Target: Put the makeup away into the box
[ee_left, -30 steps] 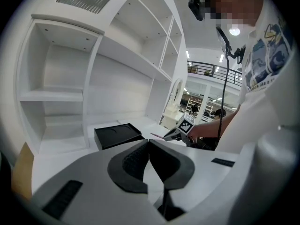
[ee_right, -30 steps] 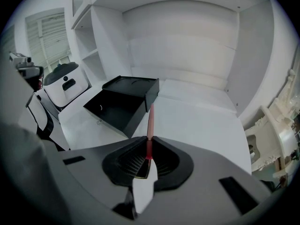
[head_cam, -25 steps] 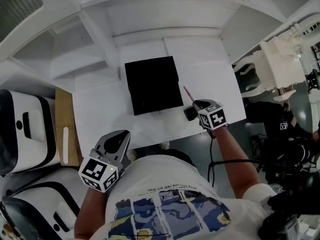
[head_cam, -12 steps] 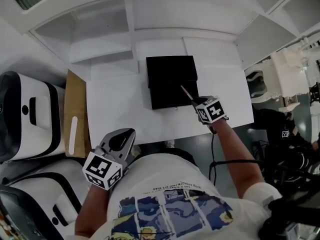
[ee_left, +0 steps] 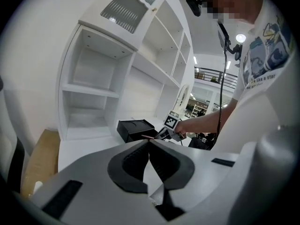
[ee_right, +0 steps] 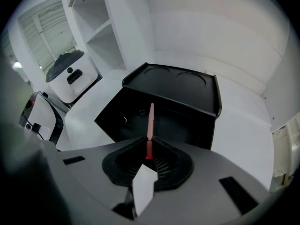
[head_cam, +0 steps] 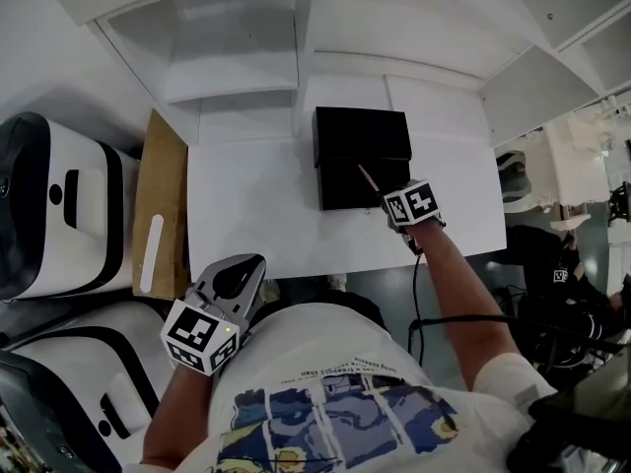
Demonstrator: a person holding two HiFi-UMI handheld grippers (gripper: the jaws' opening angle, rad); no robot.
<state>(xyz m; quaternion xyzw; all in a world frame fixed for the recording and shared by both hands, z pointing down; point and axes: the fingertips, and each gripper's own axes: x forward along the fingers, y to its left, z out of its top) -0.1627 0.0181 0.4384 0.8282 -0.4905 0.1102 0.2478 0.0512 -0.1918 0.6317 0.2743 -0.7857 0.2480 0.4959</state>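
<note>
1 view alone shows left gripper (ee_left: 149, 142) clenched empty; right gripper (ee_right: 149, 146) pinches pencil (ee_right: 150, 120) before box (ee_right: 187, 86).

- A white table (head_cam: 246, 215) stands in the middle of the room.
- Behind the table, white open shelving (head_cam: 232, 62) rises.
- A brown cardboard sheet (head_cam: 170, 180) lies along the table's left edge.
- Farther left of the table are white-and-black machines (head_cam: 59, 215).
- Right of the table is white carved furniture (head_cam: 582, 136).
- In front of the table the floor (head_cam: 389, 286) is grey.
</note>
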